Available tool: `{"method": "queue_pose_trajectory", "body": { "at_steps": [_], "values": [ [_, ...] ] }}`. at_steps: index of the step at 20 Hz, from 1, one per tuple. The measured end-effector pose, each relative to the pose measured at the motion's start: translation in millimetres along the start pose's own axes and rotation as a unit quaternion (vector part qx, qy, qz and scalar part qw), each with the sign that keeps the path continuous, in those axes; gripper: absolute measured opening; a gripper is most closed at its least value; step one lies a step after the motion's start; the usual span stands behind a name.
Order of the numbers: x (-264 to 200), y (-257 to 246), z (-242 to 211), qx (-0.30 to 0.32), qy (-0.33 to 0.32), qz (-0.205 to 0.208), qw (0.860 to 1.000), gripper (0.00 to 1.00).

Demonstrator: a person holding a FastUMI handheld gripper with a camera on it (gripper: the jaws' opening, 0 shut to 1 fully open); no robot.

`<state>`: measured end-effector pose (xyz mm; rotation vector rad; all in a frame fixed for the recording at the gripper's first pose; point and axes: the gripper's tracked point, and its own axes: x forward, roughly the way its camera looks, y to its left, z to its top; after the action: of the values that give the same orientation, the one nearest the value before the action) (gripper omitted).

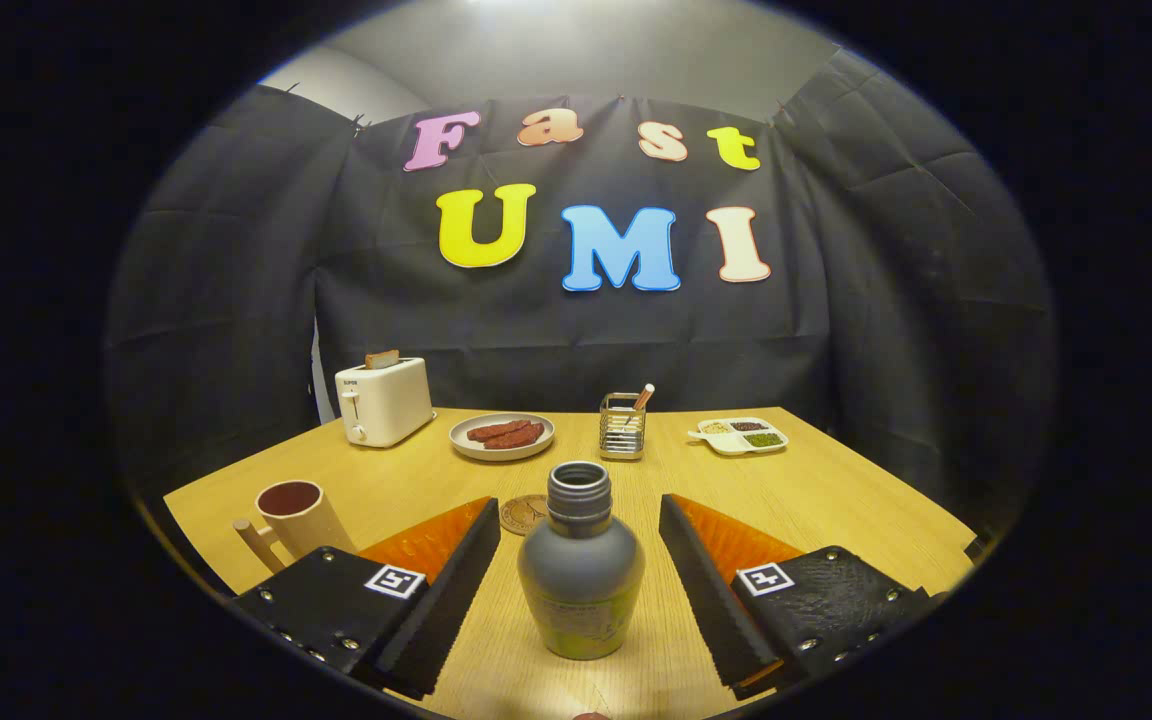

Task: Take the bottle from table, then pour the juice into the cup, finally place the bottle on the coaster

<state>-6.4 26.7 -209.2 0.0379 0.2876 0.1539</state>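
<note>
The gripper (581, 560) stands wide open, its fingers flanking the bottle (581, 575) with clear gaps on both sides, touching nothing. The bottle stands upright between them on the wooden worktop (836, 500), uncapped, with a threaded neck and a rounded grey body. Just beyond it, partly hidden behind its shoulder, lies a round brown coaster (522, 513). Left of the left finger stands a mug (294, 515) with a handle. Farther ahead are a plate (501, 436) of sausages, a wire holder (622, 427), a white toaster (383, 401) and a divided tray (739, 435).
</note>
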Motion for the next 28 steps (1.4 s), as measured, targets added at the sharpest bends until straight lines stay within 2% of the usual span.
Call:
{"method": "queue_pose_trajectory", "body": {
  "at_steps": [15, 23, 24, 25, 28],
  "values": [
    [7.5, 1.4, -77.9, 0.0, 0.092, 0.005, 0.996, 0.98],
    [9.8, 0.6, -92.1, 0.01, 0.112, 0.002, 0.994, 0.98],
    [10.6, 1.1, -93.4, 0.013, 0.114, 0.003, 0.993, 0.97],
    [11.8, 0.9, -92.1, 0.014, 0.112, 0.002, 0.994, 0.91],
    [13.7, 1.6, -92.1, 0.012, 0.112, 0.003, 0.994, 0.9]
  ]
}}
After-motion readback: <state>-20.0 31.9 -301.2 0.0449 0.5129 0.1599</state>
